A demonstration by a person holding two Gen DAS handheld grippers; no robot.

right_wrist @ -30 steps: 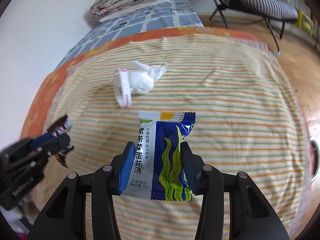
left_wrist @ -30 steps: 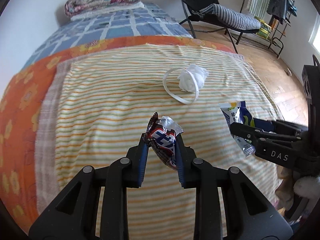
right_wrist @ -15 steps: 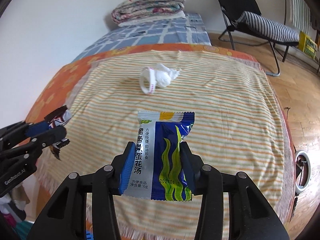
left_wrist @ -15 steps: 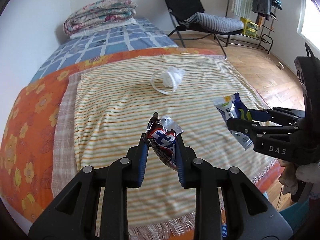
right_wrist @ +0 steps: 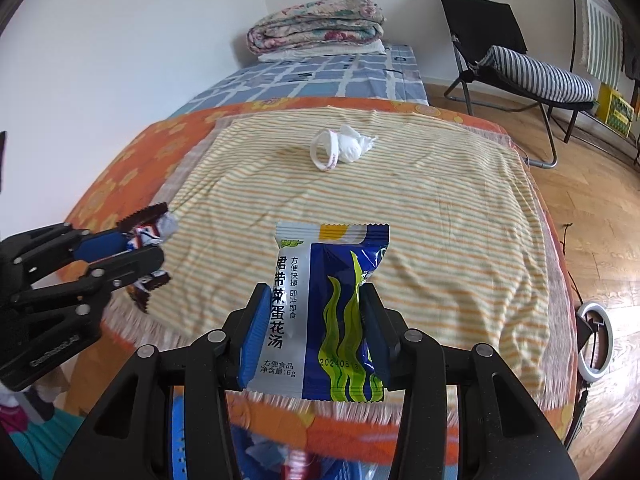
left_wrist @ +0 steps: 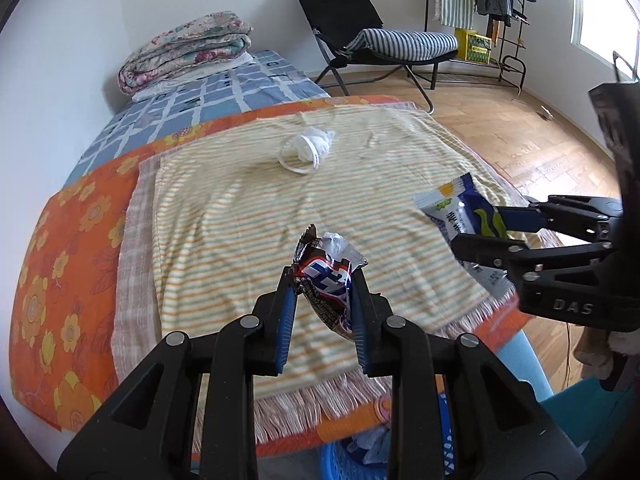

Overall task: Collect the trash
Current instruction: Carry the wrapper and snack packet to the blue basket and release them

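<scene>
1. The left gripper (left_wrist: pixel 323 280) is clamped on a candy wrapper (left_wrist: pixel 326 286); only the right view shows a ring light (right_wrist: pixel 596 340) at its right edge.
2. The right gripper (right_wrist: pixel 314 314) is clamped on a soup packet (right_wrist: pixel 320 312), above the blanket (right_wrist: pixel 400 216) fringe; a blue basket (left_wrist: pixel 344 462) sits at bottom centre.
3. A tissue (left_wrist: pixel 314 142) and white ring (left_wrist: pixel 298 158) lie touching, upper centre; a chair (left_wrist: pixel 360 36) stands on wood floor.

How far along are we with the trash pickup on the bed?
Done: some scraps already lie in the blue basket below the bed edge. In hand: the left tool grips a candy wrapper, the right tool a soup packet. Left: the crumpled tissue and white ring on the striped blanket.
</scene>
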